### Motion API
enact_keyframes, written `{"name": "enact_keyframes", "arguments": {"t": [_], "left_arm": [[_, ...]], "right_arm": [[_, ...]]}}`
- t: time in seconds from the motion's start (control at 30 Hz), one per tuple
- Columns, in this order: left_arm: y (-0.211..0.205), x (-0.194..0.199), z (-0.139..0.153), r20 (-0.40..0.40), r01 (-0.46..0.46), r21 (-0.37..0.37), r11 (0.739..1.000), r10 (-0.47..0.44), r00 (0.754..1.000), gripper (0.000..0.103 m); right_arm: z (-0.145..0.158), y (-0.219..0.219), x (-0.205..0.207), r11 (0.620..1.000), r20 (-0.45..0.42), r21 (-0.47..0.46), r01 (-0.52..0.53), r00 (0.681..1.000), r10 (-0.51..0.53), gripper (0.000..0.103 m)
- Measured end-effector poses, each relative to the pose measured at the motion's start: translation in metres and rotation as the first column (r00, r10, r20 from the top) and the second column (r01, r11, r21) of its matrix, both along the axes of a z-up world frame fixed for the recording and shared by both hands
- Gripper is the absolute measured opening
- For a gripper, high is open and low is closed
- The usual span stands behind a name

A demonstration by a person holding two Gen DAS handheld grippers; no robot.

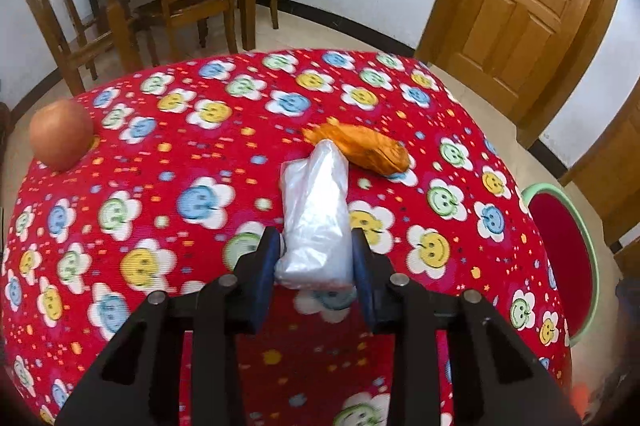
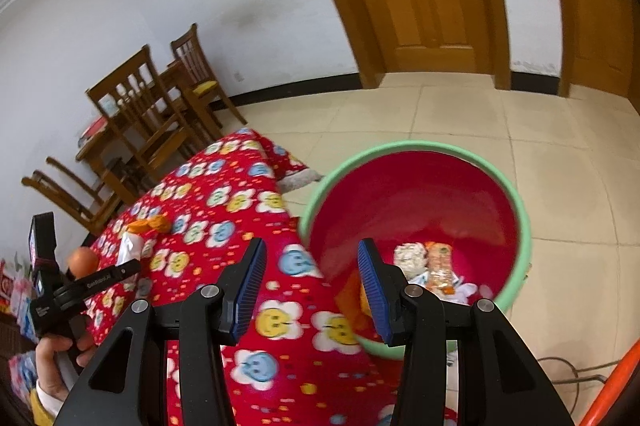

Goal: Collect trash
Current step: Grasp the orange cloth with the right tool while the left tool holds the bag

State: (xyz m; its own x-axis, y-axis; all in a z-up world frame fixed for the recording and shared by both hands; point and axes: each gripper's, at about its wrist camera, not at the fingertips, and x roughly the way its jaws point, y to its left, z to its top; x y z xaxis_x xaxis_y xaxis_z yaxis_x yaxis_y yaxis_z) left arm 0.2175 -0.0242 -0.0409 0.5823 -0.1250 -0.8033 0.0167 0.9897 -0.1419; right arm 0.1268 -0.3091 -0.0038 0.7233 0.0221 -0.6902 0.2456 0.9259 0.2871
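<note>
Left tool (image 1: 314, 258) grips a clear bag (image 1: 316, 210); orange wrapper (image 1: 360, 148) at its 1 o'clock; right tool (image 2: 310, 282) wide, empty.

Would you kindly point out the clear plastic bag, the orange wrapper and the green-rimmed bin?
clear plastic bag (image 1: 316, 210), left wrist view, middle of bag.
orange wrapper (image 1: 368, 146), left wrist view, crumpled middle.
green-rimmed bin (image 2: 416, 146), right wrist view, far rim.

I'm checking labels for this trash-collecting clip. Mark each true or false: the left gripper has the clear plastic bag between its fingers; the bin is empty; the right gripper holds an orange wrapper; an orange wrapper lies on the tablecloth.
1. The left gripper has the clear plastic bag between its fingers: true.
2. The bin is empty: false, packets lie inside.
3. The right gripper holds a wrapper: false, nothing is between its fingers.
4. An orange wrapper lies on the tablecloth: true.
</note>
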Motion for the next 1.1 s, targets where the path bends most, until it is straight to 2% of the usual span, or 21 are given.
{"name": "enact_keyframes", "arguments": {"t": [0.2, 0.5, 0.8, 1.1], "left_arm": [[0.038, -0.005, 0.007, 0.014, -0.083, -0.002, 0.997, 0.083, 0.996, 0.036], [0.083, -0.006, -0.001, 0.014, -0.193, -0.048, 0.98, 0.193, 0.981, 0.036], [0.097, -0.008, -0.005, 0.018, -0.21, -0.06, 0.976, 0.212, 0.977, 0.036], [0.1, -0.01, -0.01, 0.007, -0.213, -0.063, 0.975, 0.214, 0.977, 0.036]], "right_arm": [[0.006, 0.041, 0.02, 0.995, -0.004, -0.005, -0.095, 0.995, 0.095, 0.049], [0.002, 0.11, 0.058, 0.972, -0.028, -0.032, -0.231, 0.973, 0.23, 0.05], [-0.022, 0.168, 0.112, 0.943, -0.076, -0.054, -0.329, 0.943, 0.325, 0.05], [-0.058, 0.196, 0.159, 0.934, -0.146, -0.051, -0.355, 0.927, 0.344, 0.05]]}}
